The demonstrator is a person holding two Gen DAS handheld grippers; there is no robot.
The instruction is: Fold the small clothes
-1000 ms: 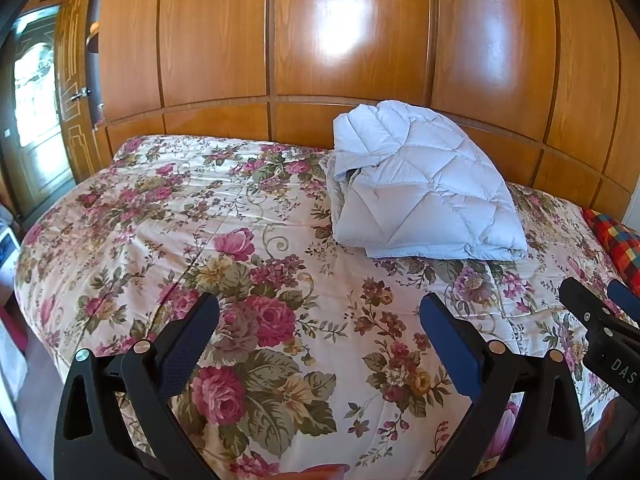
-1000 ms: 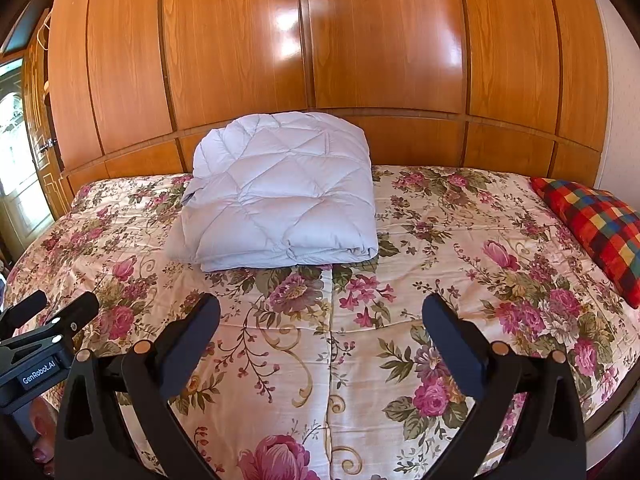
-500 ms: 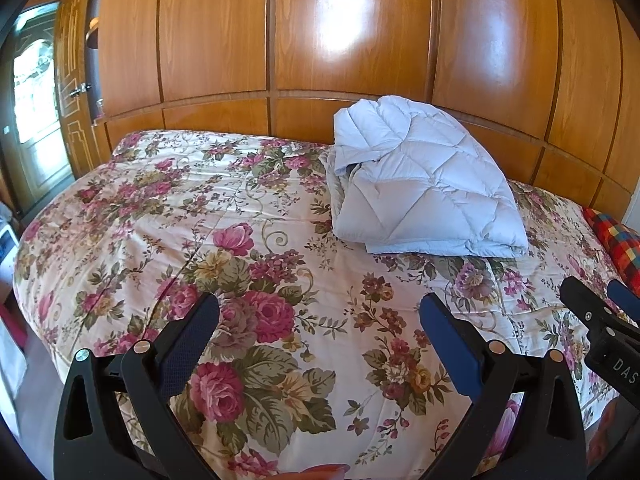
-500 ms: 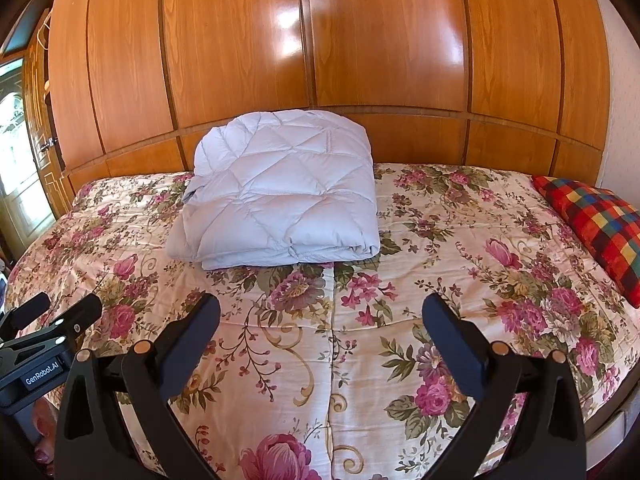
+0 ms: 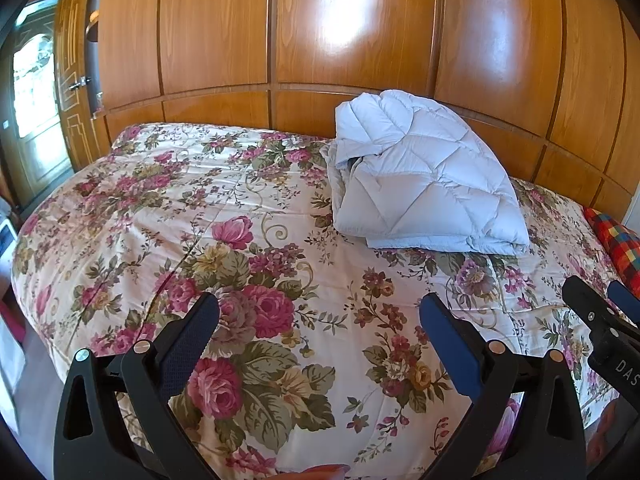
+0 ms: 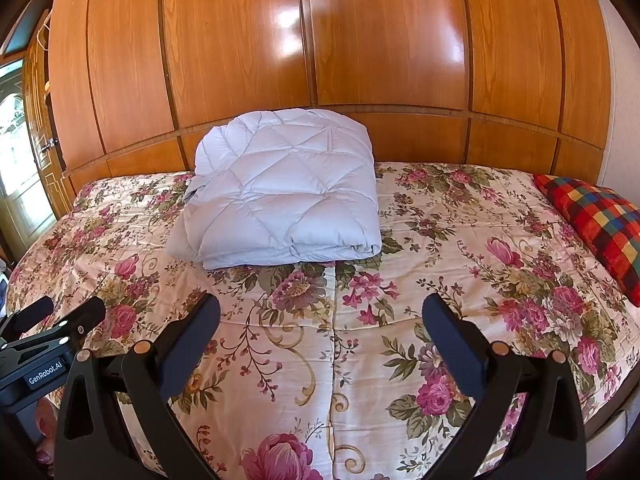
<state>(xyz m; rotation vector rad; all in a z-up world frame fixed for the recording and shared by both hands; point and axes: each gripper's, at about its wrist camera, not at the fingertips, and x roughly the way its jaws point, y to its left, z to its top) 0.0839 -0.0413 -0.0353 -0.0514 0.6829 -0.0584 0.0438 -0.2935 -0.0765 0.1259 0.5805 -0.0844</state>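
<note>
A pale blue quilted garment (image 5: 424, 180) lies folded in a thick bundle at the back of the bed, against the wooden wall; it also shows in the right wrist view (image 6: 284, 196). My left gripper (image 5: 319, 322) is open and empty, held above the floral bedspread (image 5: 200, 232) well short of the bundle. My right gripper (image 6: 321, 322) is open and empty too, above the bedspread (image 6: 460, 240) in front of the bundle. Each gripper shows at the edge of the other's view: the right one (image 5: 600, 312) and the left one (image 6: 52, 316).
A wooden panelled wall (image 6: 320, 60) stands right behind the bed. A plaid red, yellow and blue cushion (image 6: 596, 220) lies at the bed's right end. A door with a window (image 5: 36, 112) is at the far left.
Both views have shifted very slightly; the bundle sits a touch lower in the left wrist view. Both grippers stay open and nothing was taken hold of.
</note>
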